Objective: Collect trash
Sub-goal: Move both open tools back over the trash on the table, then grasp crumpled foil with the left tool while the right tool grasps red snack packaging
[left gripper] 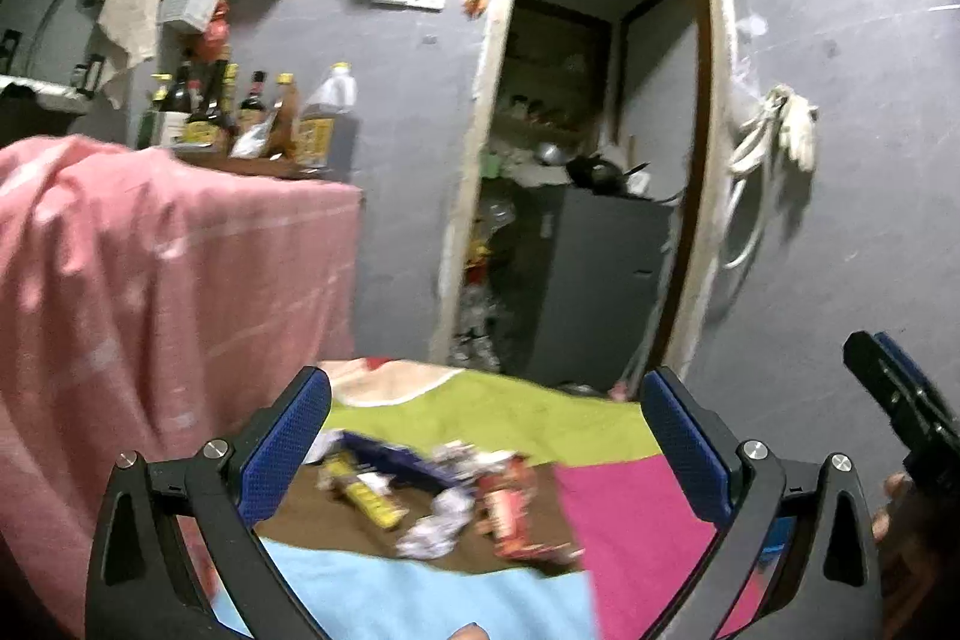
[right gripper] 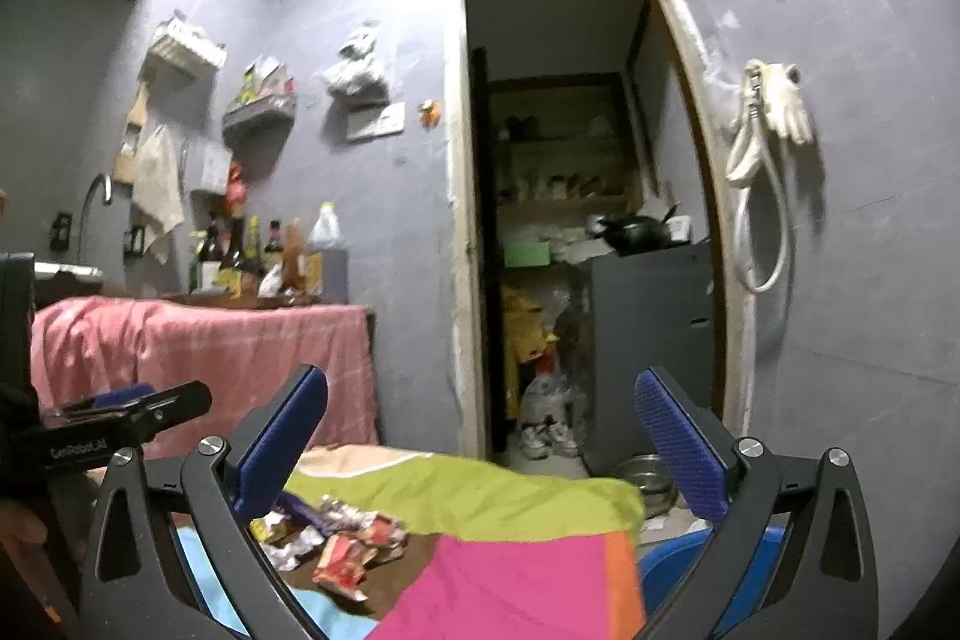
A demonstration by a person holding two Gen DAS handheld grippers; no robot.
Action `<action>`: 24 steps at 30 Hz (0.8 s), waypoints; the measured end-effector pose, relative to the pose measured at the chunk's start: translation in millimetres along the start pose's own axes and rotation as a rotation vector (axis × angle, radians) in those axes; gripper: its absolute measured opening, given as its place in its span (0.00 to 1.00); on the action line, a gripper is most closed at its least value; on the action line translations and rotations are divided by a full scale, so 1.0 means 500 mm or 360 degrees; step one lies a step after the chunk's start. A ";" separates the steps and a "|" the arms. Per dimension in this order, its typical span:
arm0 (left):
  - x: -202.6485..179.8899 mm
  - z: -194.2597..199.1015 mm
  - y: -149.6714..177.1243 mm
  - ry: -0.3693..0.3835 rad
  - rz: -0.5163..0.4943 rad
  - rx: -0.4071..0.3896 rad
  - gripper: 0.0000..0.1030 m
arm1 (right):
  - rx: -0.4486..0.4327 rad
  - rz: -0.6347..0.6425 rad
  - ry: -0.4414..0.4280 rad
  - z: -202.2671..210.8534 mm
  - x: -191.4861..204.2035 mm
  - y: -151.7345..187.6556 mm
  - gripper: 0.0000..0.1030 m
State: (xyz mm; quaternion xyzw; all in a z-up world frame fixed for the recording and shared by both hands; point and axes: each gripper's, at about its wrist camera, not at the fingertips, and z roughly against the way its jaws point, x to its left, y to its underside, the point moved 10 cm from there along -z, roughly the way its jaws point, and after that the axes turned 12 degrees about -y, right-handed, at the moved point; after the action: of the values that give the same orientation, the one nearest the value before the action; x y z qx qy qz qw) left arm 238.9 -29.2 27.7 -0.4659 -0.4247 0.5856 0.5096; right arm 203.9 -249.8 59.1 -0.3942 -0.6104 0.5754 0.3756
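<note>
Left tongs (left gripper: pixel 480 451) and right tongs (right gripper: pixel 480 451) spread wide, empty; crumpled wrappers (left gripper: pixel 444 496) on patchwork cloth (left gripper: pixel 624 514) just beyond.

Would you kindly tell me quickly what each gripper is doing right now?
Left gripper: jaws open, holding nothing.
Right gripper: jaws open, holding nothing.

Your right gripper (right gripper: pixel 480 436) hung wide open w/ nothing between the jaws, above crumpled wrappers (right gripper: pixel 336 538) on the multicolour cloth (right gripper: pixel 510 580), left gripper (right gripper: pixel 129 406) beside it.
</note>
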 end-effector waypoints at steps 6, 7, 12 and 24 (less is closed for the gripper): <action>0.075 -0.034 0.069 -0.0083 0.0002 0.0142 0.98 | 0.0133 0.0003 -0.0101 -0.059 0.040 0.060 1.00; 0.081 -0.039 0.079 -0.0088 -0.0002 0.0166 0.98 | 0.0158 0.0001 -0.0110 -0.067 0.044 0.074 1.00; 0.111 -0.075 0.139 -0.0122 0.0009 0.0324 0.98 | 0.0304 -0.0071 -0.0157 -0.108 0.048 0.133 1.00; 0.129 -0.141 0.214 -0.0073 0.0075 0.0630 0.92 | 0.0769 -0.0183 -0.0408 -0.216 0.100 0.278 0.78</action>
State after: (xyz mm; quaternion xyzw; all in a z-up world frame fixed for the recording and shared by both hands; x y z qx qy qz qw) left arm 283.5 23.5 -98.2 -0.3529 -0.3018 0.6799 0.5676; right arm 288.8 -156.8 -73.2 -0.1819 -0.5193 0.7271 0.4106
